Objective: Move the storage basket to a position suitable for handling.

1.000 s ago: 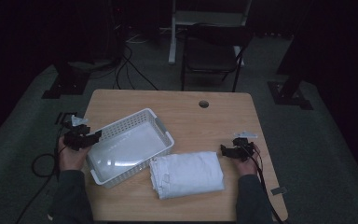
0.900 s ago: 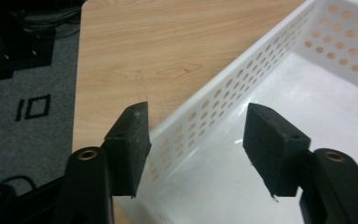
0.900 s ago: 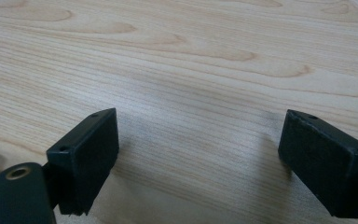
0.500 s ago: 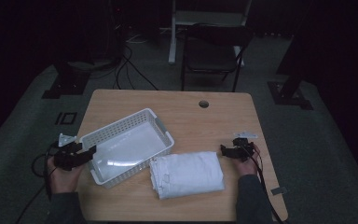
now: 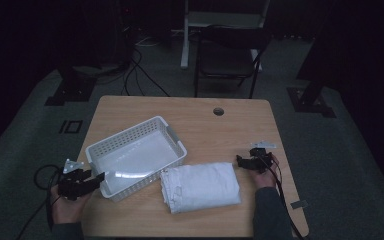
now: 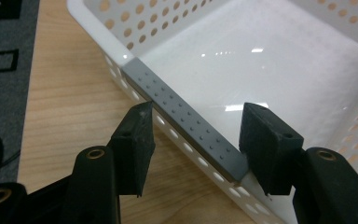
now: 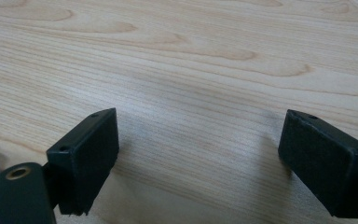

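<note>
A white perforated basket (image 5: 122,134) sits slanted on the left half of the wooden table (image 5: 205,125). A folded white towel (image 5: 202,186) lies just right of it, near the front edge. My left gripper (image 5: 97,179) is at the basket's near-left corner. In the left gripper view it (image 6: 196,140) straddles the grey handle strip (image 6: 182,114) of the rim. Its jaws have just been closing a little, and the pads stand off the strip on both sides. My right gripper (image 5: 240,161) rests right of the towel, and its jaws (image 7: 198,154) gape wide over bare wood (image 7: 191,56).
A round cable hole (image 5: 218,111) is at the table's far edge. Beyond it stand a dark chair (image 5: 227,57) and a white post. Cables and black stand feet (image 5: 72,90) lie on the grey carpet at the left.
My left hand has slid from beside the basket's left side toward the person, down to the near-left corner. The right hand, basket and towel have stayed put.
</note>
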Demonstrator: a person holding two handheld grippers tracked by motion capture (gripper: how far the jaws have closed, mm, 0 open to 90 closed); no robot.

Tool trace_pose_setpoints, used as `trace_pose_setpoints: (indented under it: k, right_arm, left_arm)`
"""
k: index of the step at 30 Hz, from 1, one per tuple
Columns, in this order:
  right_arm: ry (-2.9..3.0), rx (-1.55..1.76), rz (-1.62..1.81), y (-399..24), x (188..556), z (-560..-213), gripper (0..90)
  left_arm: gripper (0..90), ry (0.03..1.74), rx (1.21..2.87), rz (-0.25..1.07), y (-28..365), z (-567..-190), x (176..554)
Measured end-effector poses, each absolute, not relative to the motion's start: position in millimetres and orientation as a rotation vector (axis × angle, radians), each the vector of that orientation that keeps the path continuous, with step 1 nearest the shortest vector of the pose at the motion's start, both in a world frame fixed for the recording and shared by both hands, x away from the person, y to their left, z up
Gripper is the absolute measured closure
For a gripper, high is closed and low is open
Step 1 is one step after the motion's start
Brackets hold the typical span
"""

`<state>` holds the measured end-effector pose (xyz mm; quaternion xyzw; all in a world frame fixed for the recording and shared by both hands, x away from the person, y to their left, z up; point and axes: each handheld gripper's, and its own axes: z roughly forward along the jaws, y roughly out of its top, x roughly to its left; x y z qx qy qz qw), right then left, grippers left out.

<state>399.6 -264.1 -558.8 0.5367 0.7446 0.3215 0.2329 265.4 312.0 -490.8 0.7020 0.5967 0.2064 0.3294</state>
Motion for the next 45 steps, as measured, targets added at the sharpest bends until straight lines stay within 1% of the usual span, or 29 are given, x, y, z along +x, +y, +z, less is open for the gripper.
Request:
trace_pose_setpoints:
  k: [4, 9, 11, 13, 18, 19, 21, 23, 26, 36, 42, 45]
  right_arm:
    - [2.045, 1.475, 0.883, -264.0, 399.6, -558.8, 12.0]
    - [2.045, 1.474, 0.883, -264.0, 399.6, -558.8, 12.0]
    - [2.042, 1.471, 0.891, -264.0, 398.9, -558.6, 15.6]
    - [2.044, 1.468, 0.893, -264.0, 398.8, -558.5, 16.1]
    - [2.045, 1.455, 0.903, -264.3, 398.7, -558.2, 20.7]
    - [2.045, 1.455, 0.904, -264.3, 398.6, -558.0, 22.3]
    - [2.046, 1.466, 0.887, -263.4, 398.0, -554.8, 35.6]
    - [2.048, 1.481, 0.871, -262.5, 397.7, -552.1, 44.4]
    - [2.061, 1.472, 0.903, -258.6, 395.5, -543.8, 49.4]
    - [2.086, 1.365, 1.023, -241.3, 385.6, -515.7, 53.5]
    - [2.081, 1.283, 1.183, -226.5, 374.0, -485.8, 52.2]
    - [2.091, 1.27, 1.206, -222.3, 372.4, -482.2, 51.7]
  left_arm:
    - [44.9, 1.575, 1.83, 0.539, 307.9, -491.6, 269.7]
    - [44.4, 1.57, 1.861, 0.55, 299.1, -491.0, 277.6]
    - [44.2, 1.565, 1.862, 0.546, 295.6, -491.4, 282.0]
    - [44.2, 1.555, 1.869, 0.543, 291.1, -492.1, 288.4]
    - [44.5, 1.542, 1.884, 0.525, 281.7, -493.6, 306.0]
    - [44.6, 1.537, 1.885, 0.524, 279.5, -493.7, 309.4]
    - [44.8, 1.529, 1.886, 0.52, 275.1, -493.8, 316.6]
    - [44.6, 1.507, 1.911, 0.517, 266.6, -494.7, 327.7]
    - [44.2, 1.492, 1.927, 0.512, 259.0, -496.6, 335.8]
    - [45.4, 1.413, 1.966, 0.497, 223.9, -501.4, 372.6]
    - [46.6, 1.383, 1.965, 0.48, 205.2, -500.4, 391.7]
    - [46.6, 1.363, 1.972, 0.469, 195.8, -500.6, 399.2]
